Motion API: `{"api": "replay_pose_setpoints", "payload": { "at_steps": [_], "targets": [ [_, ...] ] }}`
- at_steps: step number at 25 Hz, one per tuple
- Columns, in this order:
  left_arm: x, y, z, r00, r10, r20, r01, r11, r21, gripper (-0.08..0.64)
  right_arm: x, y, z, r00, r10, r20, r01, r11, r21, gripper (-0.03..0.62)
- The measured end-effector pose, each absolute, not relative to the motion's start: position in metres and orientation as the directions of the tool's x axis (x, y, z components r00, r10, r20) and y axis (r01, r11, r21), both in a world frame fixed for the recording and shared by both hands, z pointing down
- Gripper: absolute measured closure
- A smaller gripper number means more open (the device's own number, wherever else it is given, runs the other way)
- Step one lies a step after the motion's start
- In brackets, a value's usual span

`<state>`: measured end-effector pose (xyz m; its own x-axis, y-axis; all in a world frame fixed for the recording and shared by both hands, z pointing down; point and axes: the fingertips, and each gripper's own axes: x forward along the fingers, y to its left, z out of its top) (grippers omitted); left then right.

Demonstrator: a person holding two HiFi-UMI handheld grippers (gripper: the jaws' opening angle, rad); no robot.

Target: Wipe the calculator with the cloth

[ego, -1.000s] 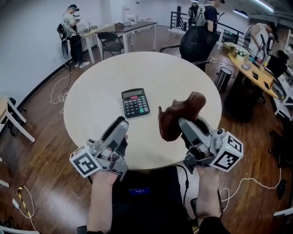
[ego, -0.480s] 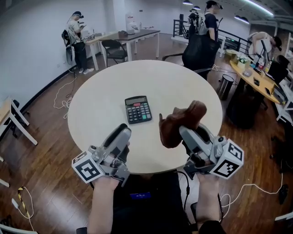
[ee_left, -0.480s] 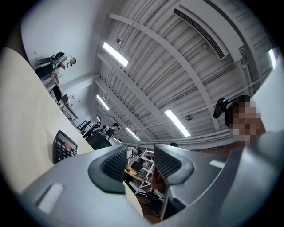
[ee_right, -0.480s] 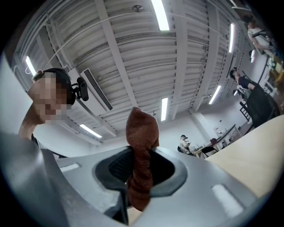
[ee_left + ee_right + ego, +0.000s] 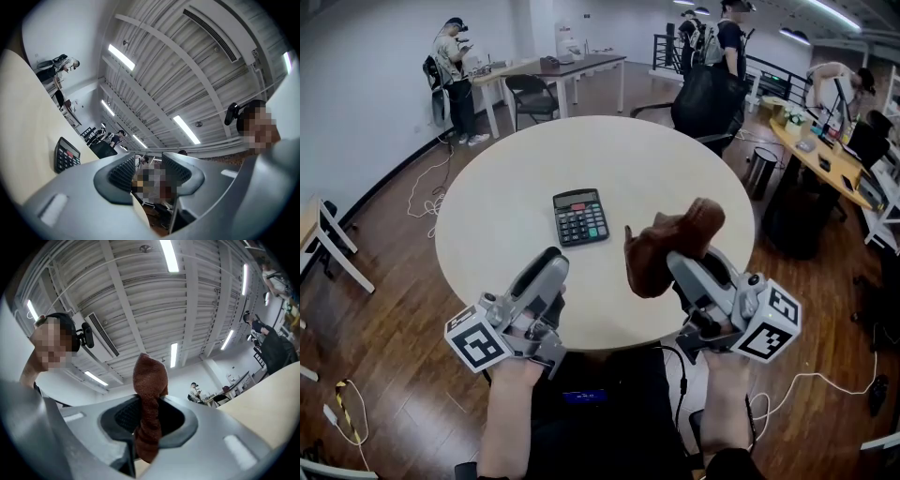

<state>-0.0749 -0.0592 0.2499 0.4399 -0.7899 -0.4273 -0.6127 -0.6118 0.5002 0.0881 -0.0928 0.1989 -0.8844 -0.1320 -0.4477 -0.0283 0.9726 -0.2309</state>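
A black calculator (image 5: 580, 217) with a red key lies flat near the middle of the round beige table (image 5: 506, 159); it also shows at the left of the left gripper view (image 5: 65, 154). My right gripper (image 5: 680, 262) is raised over the table's near right edge, tilted upward, and is shut on a bunched brown cloth (image 5: 667, 246). The cloth (image 5: 149, 394) stands up between its pads. My left gripper (image 5: 551, 261) hovers at the near left, apart from the calculator. Its jaws (image 5: 149, 171) stand a little apart with nothing between them.
Beyond the table, a person stands by a white desk (image 5: 546, 67) with a dark chair (image 5: 529, 97). Another person with a large black bag (image 5: 709, 92) stands at the far right. A cluttered desk (image 5: 825, 150) runs along the right. Cables (image 5: 427, 183) lie on the wooden floor.
Only the head view has shifted slightly. Both grippers, the cloth and the calculator keep their places.
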Motion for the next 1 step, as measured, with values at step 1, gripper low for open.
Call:
{"api": "replay_pose_setpoints", "payload": {
  "at_steps": [1],
  "targets": [
    [-0.0752, -0.0593, 0.2493, 0.440, -0.789, -0.429, -0.612, -0.613, 0.500, 0.396, 0.0882, -0.0928, 0.1980, -0.884, -0.132, -0.449, -0.029, 0.973, -0.230, 0.508]
  ]
}}
